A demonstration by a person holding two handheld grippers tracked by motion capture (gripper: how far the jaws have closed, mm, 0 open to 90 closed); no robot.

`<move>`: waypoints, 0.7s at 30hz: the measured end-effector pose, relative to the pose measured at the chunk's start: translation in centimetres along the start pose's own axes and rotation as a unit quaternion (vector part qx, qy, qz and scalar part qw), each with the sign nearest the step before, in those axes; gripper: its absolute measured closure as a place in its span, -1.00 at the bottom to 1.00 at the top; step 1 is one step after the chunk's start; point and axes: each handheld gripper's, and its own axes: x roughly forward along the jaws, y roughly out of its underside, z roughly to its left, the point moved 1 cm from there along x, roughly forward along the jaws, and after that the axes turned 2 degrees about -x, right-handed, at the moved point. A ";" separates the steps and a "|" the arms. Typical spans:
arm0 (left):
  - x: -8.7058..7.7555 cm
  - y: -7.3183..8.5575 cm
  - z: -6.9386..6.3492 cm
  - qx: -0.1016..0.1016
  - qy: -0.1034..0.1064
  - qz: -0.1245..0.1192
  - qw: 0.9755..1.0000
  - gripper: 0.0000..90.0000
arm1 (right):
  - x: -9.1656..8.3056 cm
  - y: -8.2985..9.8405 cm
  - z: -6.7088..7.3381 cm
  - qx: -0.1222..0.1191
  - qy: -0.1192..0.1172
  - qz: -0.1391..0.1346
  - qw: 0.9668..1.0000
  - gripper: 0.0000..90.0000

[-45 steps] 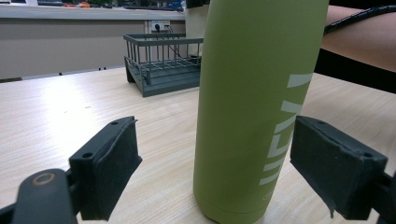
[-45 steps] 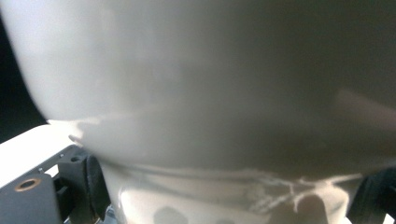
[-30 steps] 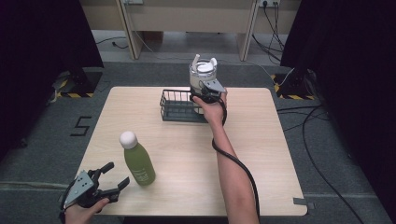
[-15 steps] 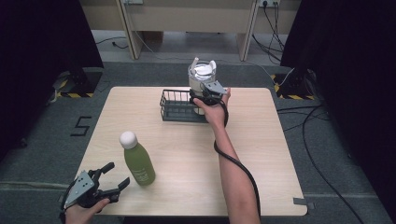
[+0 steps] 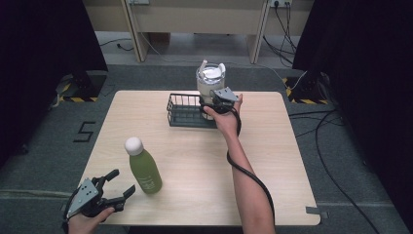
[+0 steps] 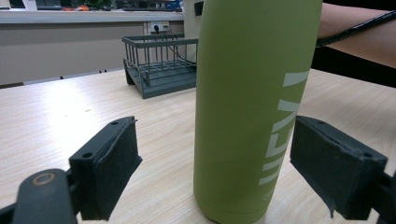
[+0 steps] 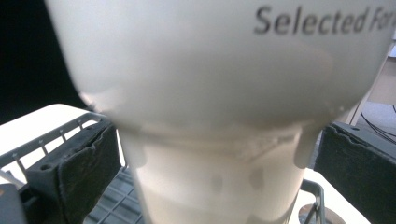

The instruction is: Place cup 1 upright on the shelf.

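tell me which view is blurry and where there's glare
Right gripper view: the white cup sits so close that it is soft and out of focus, its lettering smeared. Left gripper view: the green bottle is sharp, with pale glare on the table at left. High view: evenly lit, dark curtains at both sides.

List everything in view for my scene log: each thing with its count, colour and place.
Table: one, light wood, centre.
Wire basket: one, dark grey, far middle of table.
White cup: one, lidded, standing at the basket's right end, between the right gripper's jaws, pads clear of it.
Green bottle: one, white cap, upright, near left.
Left gripper: one, black, open, beside the bottle.
Right gripper: one, black, its jaws just opened.
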 end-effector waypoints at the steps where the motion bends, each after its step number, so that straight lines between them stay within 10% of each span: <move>1: 0.0 0.0 0.0 0.000 0.000 0.000 1.000 -0.67 | -0.1 0.0 0.0 -0.002 -0.001 0.000 1.000 -1.00; 21: 0.0 -0.1 -0.1 0.003 -0.003 -0.002 1.000 -0.68 | -3.6 0.6 -0.4 -0.011 -0.008 0.004 1.000 -1.00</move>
